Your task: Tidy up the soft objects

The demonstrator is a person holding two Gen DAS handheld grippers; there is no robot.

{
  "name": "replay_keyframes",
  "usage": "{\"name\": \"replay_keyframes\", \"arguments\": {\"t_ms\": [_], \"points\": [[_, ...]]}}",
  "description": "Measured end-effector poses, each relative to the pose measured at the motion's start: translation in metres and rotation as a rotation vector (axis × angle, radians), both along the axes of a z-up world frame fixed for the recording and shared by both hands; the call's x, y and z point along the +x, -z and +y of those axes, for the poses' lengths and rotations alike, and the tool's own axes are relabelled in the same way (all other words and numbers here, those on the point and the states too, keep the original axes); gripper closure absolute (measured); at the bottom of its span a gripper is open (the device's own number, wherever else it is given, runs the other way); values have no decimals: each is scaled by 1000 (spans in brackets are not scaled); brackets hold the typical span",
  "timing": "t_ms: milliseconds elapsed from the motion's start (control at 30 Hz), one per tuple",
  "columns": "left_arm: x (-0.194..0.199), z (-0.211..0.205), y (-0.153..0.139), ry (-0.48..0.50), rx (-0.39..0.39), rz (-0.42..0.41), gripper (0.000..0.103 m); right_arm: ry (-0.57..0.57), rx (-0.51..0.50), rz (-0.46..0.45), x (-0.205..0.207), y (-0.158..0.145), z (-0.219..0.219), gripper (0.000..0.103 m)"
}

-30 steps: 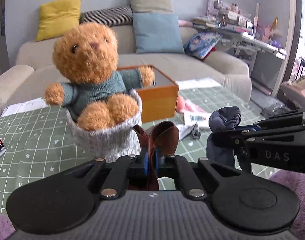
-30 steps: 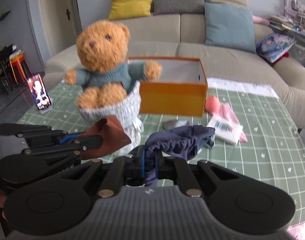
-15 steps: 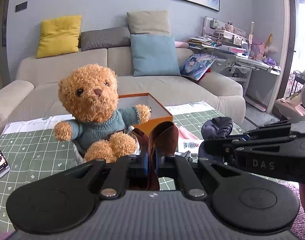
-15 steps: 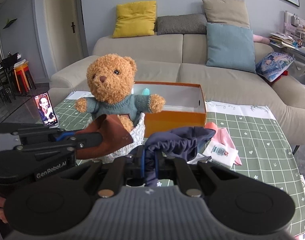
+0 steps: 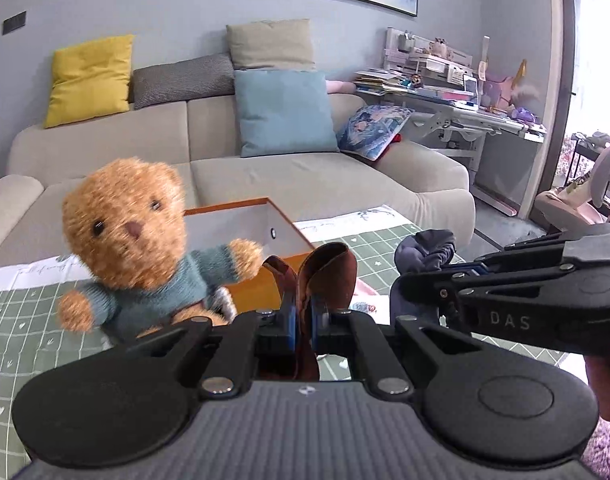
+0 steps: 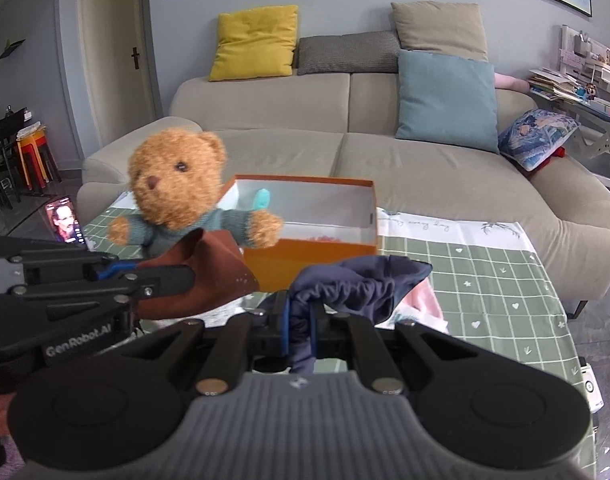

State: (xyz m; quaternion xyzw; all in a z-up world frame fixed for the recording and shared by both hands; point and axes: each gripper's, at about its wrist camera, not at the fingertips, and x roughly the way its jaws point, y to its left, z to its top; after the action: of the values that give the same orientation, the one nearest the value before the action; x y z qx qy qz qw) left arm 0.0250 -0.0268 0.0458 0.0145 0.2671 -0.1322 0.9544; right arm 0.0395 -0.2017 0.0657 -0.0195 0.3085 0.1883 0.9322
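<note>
Left gripper (image 5: 301,320) pinches a brown cloth (image 5: 329,268) & right gripper (image 6: 301,320) a navy cloth (image 6: 361,284), both held above the table (image 6: 505,280), prob. bound for the open orange box (image 6: 305,256) behind the teddy bear (image 6: 177,196).

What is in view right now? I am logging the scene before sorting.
Teddy bear: one, tan, teal sweater, left of box.
Box: one, orange, open, on table.
Table: one, green grid cloth.
Phone: one, lit, table's left edge.
Sofa: one, beige, behind table.
Cushions: yellow, grey, tan, blue.
Brown cloth: one, in left gripper.
Navy cloth: one, in right gripper.
</note>
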Motion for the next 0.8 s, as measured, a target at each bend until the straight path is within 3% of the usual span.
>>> {"name": "replay_keyframes", "arguments": {"t_ms": [467, 800], "points": [[77, -52, -11, 36, 22, 2, 96, 1, -44, -70, 76, -15, -50, 96], [147, -52, -40, 7, 19, -4, 96, -45, -35, -164, 149, -33, -45, 96]]}}
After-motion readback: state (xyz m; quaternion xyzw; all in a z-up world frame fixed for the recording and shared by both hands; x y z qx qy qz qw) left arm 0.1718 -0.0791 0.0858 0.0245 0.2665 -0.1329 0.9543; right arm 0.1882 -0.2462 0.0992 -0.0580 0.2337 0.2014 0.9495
